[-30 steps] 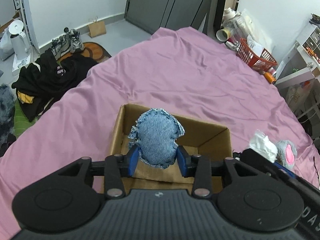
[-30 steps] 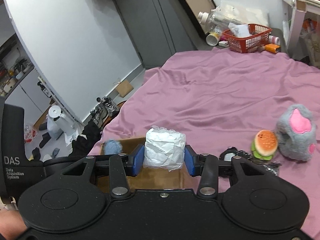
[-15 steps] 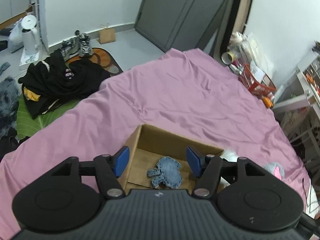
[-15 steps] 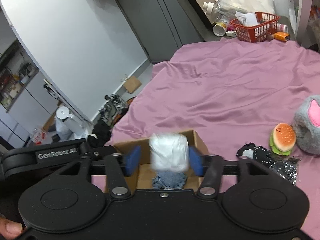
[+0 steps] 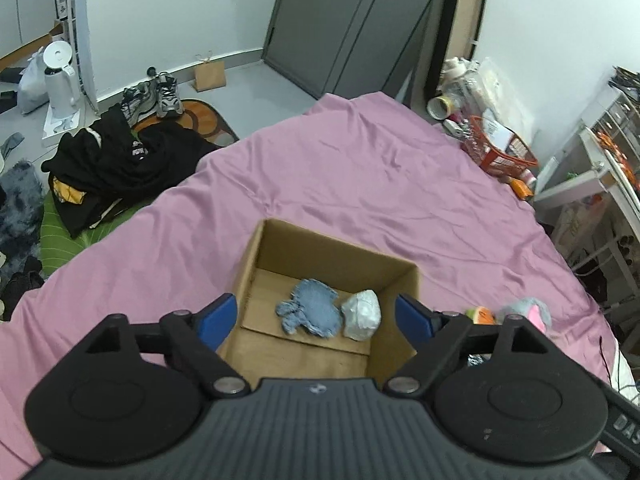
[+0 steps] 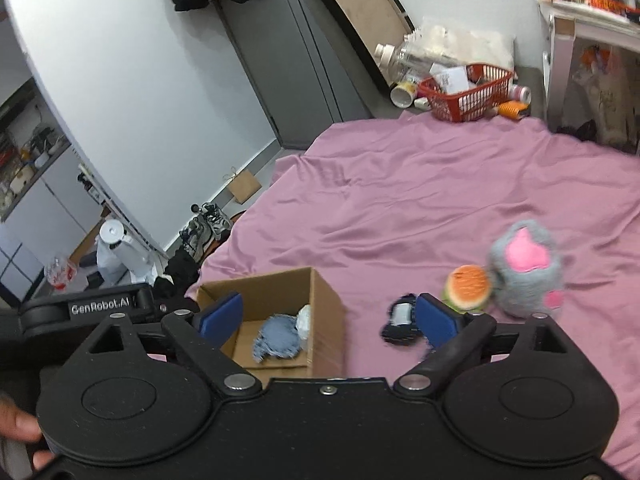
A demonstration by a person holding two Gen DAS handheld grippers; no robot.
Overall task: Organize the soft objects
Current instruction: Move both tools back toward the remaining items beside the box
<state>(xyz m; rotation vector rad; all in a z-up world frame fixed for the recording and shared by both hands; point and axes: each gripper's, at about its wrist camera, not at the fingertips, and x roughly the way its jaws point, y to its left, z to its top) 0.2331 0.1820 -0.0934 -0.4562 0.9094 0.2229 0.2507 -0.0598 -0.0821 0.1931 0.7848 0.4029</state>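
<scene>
Hovering over a pink bedsheet (image 5: 360, 184), the left gripper (image 5: 316, 318) has its blue-padded jaws spread wide and holds nothing. Straight ahead of it and framed between its fingers sits an open cardboard box (image 5: 280, 248). On the box floor lie a frayed denim soft piece (image 5: 312, 312) and, touching it on the side toward the right finger, a white crumpled wad (image 5: 362, 314) that rests against the box's right wall. Beyond the right finger of this gripper, outside the box, a burger plush (image 5: 478, 314) and a grey plush with pink patches (image 5: 528, 312) peek out, partly hidden by the gripper's linkage. The right gripper (image 6: 328, 318) is likewise wide open and empty. The same box (image 6: 328, 308) sits ahead of its left finger, with the denim piece (image 6: 278, 340) and the white wad (image 6: 304, 320) visible inside, side by side. Just behind its right finger lies a small black and white item (image 6: 400, 320), blurred, so I cannot tell what it is. Farther out past that finger the burger plush (image 6: 468, 286) rests on the sheet touching the grey plush (image 6: 528, 268), both well apart from the box. A fingertip (image 6: 18, 426) shows at the lower left edge of the right wrist view, beside the gripper's body.
</scene>
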